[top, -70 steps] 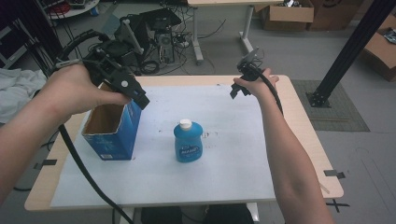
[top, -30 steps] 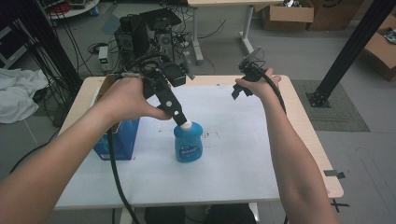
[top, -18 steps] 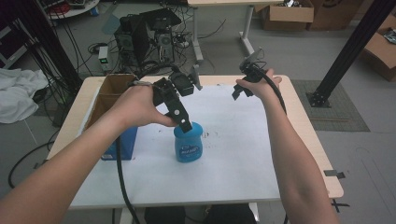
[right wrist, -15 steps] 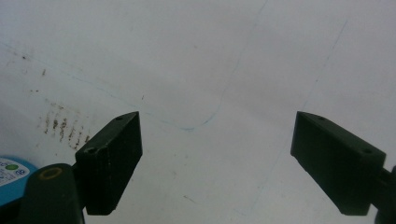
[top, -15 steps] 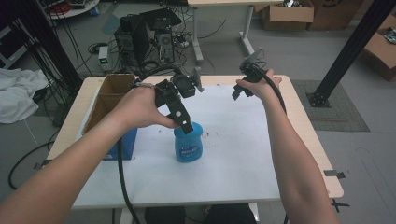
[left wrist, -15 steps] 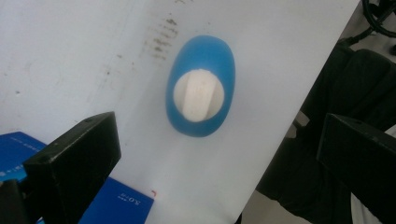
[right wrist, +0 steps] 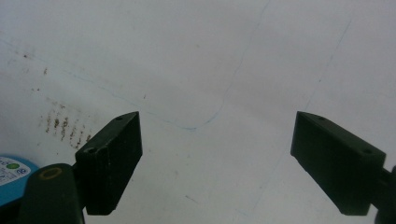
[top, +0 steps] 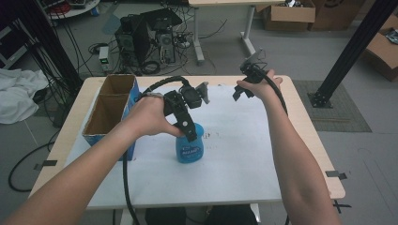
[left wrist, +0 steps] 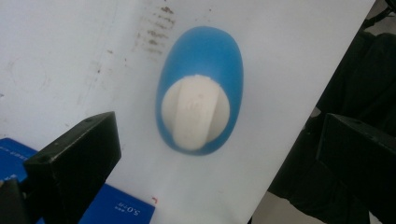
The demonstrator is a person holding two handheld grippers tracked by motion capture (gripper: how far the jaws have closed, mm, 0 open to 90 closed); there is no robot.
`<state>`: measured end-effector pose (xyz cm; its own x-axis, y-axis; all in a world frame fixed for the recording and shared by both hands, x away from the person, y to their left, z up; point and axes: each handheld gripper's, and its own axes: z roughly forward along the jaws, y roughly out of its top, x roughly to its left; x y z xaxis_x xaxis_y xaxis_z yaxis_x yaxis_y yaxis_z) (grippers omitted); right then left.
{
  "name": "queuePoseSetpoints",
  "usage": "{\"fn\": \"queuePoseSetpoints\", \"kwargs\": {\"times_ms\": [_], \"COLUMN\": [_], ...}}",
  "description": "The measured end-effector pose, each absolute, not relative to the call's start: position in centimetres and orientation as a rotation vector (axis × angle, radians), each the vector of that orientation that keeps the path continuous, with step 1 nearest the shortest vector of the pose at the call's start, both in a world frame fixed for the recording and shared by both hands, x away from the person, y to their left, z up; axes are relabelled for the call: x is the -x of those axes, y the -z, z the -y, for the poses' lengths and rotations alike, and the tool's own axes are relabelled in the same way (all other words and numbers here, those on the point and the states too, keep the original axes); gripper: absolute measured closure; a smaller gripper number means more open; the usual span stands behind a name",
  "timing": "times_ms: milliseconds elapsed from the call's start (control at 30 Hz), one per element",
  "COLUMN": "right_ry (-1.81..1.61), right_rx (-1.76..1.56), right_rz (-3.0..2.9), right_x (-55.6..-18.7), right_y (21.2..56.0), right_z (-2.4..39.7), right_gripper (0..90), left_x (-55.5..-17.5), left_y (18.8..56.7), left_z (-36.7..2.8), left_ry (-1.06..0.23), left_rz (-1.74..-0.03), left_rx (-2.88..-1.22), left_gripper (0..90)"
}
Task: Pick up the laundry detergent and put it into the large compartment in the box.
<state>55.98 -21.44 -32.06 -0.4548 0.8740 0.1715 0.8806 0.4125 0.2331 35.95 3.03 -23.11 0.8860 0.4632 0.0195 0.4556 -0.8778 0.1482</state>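
Note:
A blue bottle [top: 190, 146] with a white cap [left wrist: 195, 115] stands upright on the white table cover [top: 244, 140]. My left gripper [top: 189, 133] hangs straight above it, pointing down, open; in the left gripper view the bottle [left wrist: 201, 109] sits between the two wide-apart jaws, untouched. My right gripper [top: 240, 91] is held over the far middle of the table, open, with nothing between its jaws; its own view looks down on bare white cover, and the bottle's label [right wrist: 11, 179] peeks in at the lower left.
An open blue cardboard box [top: 110, 110] with two compartments stands at the table's left, close to my left forearm. A corner of the box [left wrist: 116, 207] shows under the left jaw. Faint brown smudges [right wrist: 58, 123] mark the cover.
My left gripper has swung from over the box rightward to above the bottle and dropped a little toward its cap. The right gripper has stayed put.

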Motion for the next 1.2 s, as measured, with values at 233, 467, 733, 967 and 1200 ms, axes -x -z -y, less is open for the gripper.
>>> {"fn": "queuePoseSetpoints", "kwargs": {"times_ms": [233, 467, 733, 967, 1200], "right_ry": [0.477, 0.479, 0.501, 0.500, 0.515], "right_rx": [1.620, 1.629, 1.628, 1.642, 1.632], "right_rz": [2.621, 2.615, 2.611, 2.605, 2.601], "right_x": [-55.8, -55.8, -55.8, -55.7, -55.7], "right_y": [31.8, 31.8, 31.6, 31.4, 31.4], "right_z": [21.4, 21.5, 21.7, 22.0, 21.9], "right_gripper": [16.6, 16.6, 16.6, 16.6, 16.6], "left_x": [-36.2, -36.3, -36.6, -36.7, -37.0], "left_y": [24.6, 25.5, 26.8, 27.5, 27.8], "left_z": [-2.5, -2.0, -1.4, -0.9, -0.8], "left_ry": [-0.130, -0.123, -0.118, -0.154, -0.168], "left_rz": [-0.687, -0.677, -0.653, -0.625, -0.617], "left_rx": [-2.963, -2.979, -3.017, -3.061, -3.070], "left_gripper": [0.2, 0.2, 0.5, 0.8, 1.0]}}
